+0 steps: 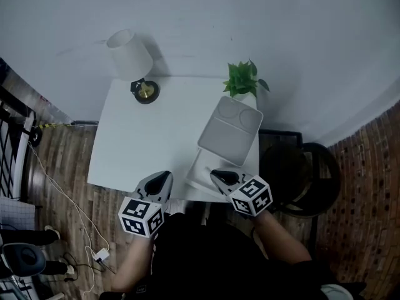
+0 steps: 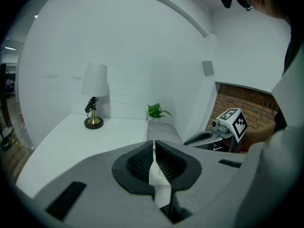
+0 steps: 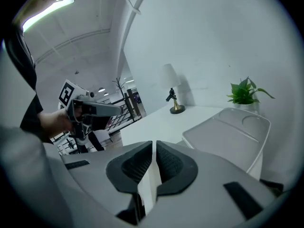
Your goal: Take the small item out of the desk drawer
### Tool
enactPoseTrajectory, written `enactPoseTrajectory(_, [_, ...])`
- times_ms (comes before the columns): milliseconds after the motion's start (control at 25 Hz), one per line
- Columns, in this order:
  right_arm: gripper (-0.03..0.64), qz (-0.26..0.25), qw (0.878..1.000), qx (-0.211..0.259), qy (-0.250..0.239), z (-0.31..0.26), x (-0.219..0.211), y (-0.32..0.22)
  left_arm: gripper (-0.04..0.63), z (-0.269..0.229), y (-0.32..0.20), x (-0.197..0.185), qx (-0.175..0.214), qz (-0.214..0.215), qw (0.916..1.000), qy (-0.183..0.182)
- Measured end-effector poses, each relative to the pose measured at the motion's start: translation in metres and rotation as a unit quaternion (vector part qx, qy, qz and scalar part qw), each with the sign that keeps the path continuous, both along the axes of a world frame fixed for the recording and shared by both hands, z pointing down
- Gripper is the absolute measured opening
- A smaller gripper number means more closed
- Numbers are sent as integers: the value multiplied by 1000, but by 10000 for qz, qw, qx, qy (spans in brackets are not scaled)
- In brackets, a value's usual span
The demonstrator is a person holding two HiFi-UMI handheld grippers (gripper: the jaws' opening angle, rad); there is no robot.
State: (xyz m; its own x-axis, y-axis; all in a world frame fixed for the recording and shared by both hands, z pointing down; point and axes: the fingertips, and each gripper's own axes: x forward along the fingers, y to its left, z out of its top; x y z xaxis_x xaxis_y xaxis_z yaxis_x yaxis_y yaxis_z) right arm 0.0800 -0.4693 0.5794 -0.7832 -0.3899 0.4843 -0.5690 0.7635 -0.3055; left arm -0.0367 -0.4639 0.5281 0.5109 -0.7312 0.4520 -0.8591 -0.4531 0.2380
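A white desk (image 1: 144, 142) stands against the wall; no drawer or small item shows in any view. My left gripper (image 1: 164, 179) hovers at the desk's near edge, shut with nothing between its pads (image 2: 153, 148). My right gripper (image 1: 219, 175) is level with it at the near right, just in front of a grey tray (image 1: 231, 130), and is also shut and empty (image 3: 154, 151). Each gripper appears in the other's view: the right gripper (image 2: 209, 137) and the left gripper (image 3: 90, 109), both held in the air over the desk front.
A table lamp (image 1: 134, 61) stands at the desk's back left and a potted plant (image 1: 245, 83) at its back right. A dark round stool (image 1: 303, 177) sits to the right of the desk. Cables (image 1: 69, 205) lie on the wooden floor at the left.
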Motion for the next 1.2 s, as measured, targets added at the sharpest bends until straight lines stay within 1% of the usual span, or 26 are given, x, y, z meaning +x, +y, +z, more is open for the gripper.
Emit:
enactPoseTrajectory(40, [4, -47, 9999, -35, 103, 5, -3, -2, 21, 4, 1, -2, -48, 9, 10000, 5])
enactPoseTrajectory(80, [25, -61, 9998, -75, 191, 9, -5, -5, 21, 7, 1, -5, -100, 20, 9999, 20])
enactPoseTrajectory(120, [70, -48, 9996, -111, 271, 13, -7, -7, 21, 11, 0, -9, -149, 27, 9999, 47])
enactPoseTrajectory(200, [77, 58, 9989, -216, 417, 21, -8, -14, 21, 17, -4, -17, -227, 14, 9996, 136])
enactPoseTrajectory(320, [87, 191, 9965, -512, 632, 38, -11, -18, 21, 19, -14, -30, -219, -2, 9993, 301])
enactPoseTrajectory(480, [116, 125, 9899, -872, 1115, 67, -17, -22, 21, 32, -29, -40, -278, 82, 9983, 498])
enactPoseTrajectory(640, [150, 73, 9803, -1060, 1662, 91, -20, -26, 21, 43, -37, -44, -328, 244, 9969, 677])
enactPoseTrajectory(880, [169, 23, 9684, -1319, 2117, 118, -31, -25, 21, 58, -46, -50, -454, 327, 9950, 827])
enactPoseTrajectory(1040, [169, -37, 9619, -1444, 2323, 127, -29, -23, 21, 48, -52, -49, -345, 366, 9946, 904])
enactPoseTrajectory(1200, [169, -171, 9579, -1412, 2496, 132, -30, -25, 21, 48, -57, -57, -329, 305, 9952, 872])
